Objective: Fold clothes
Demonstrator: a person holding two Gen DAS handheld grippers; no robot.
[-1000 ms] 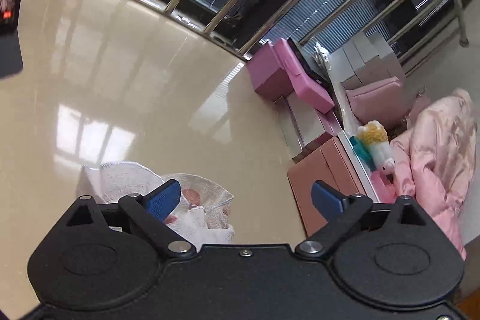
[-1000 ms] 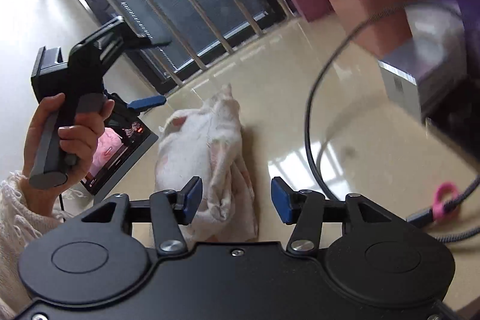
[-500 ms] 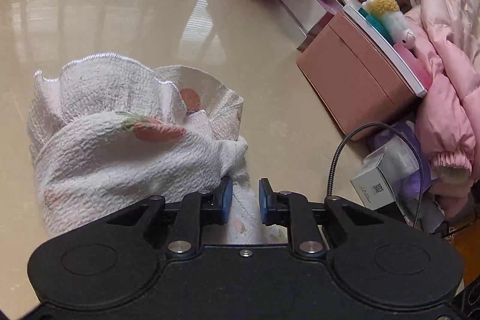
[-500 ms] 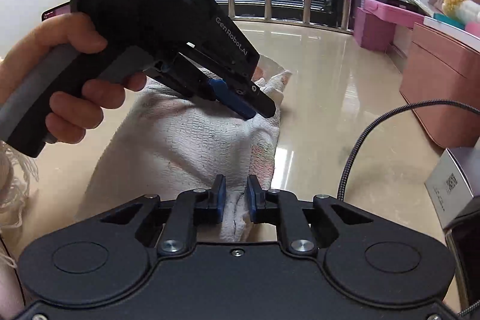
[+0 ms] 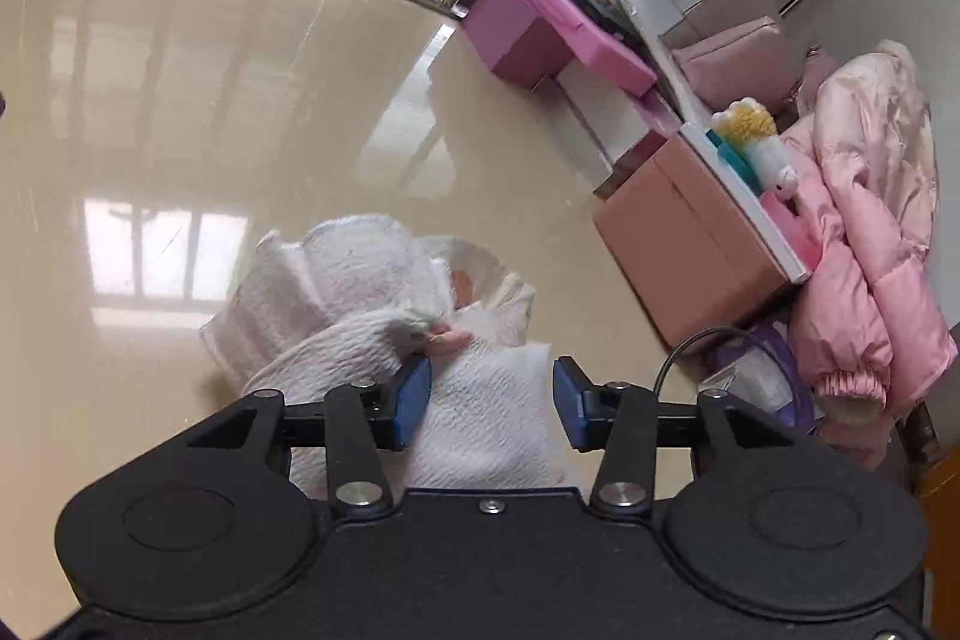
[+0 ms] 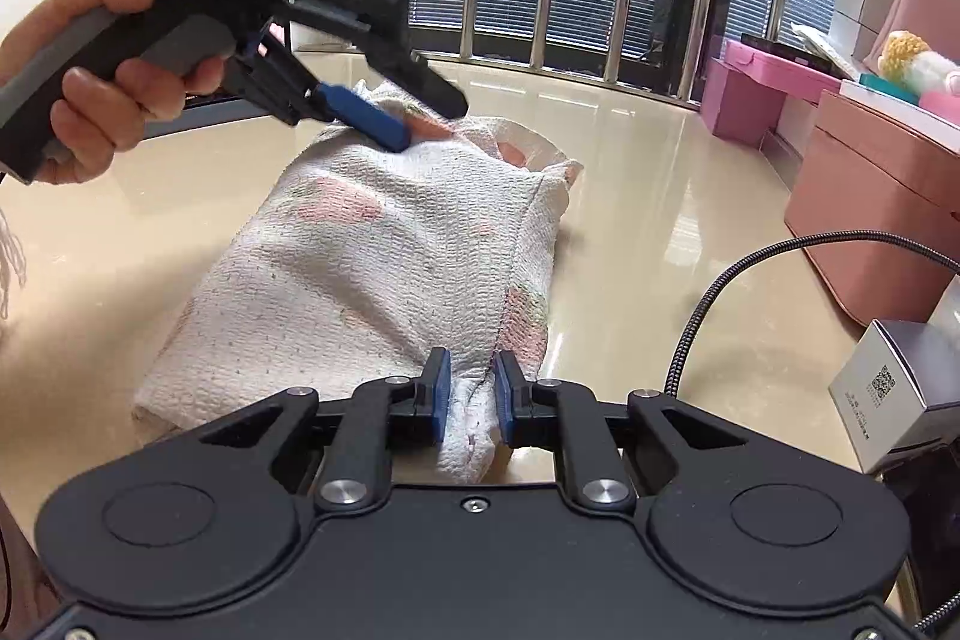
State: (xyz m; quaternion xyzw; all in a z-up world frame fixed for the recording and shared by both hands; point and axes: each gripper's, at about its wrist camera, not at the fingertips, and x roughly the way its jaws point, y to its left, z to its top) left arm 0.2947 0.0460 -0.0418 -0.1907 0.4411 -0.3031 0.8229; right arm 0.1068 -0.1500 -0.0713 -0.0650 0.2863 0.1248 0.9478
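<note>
A white waffle-textured cotton garment with faded pink and green print [image 6: 384, 268] lies bundled in a loose, roughly oblong fold on the glossy beige bench [image 6: 648, 244]; its far end shows a ruffled edge. The right gripper [image 6: 468, 397] has its blue-padded fingers pinching a raised ridge of cloth at the near edge. The left gripper [image 5: 489, 397] hovers above the garment's far end, fingers spread, gripping nothing.

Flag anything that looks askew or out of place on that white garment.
The white garment lies folded but lumpy on the table, its ruffled far end bunched, not flat. The right claw pinches the near edge; the left claw is open.
</note>
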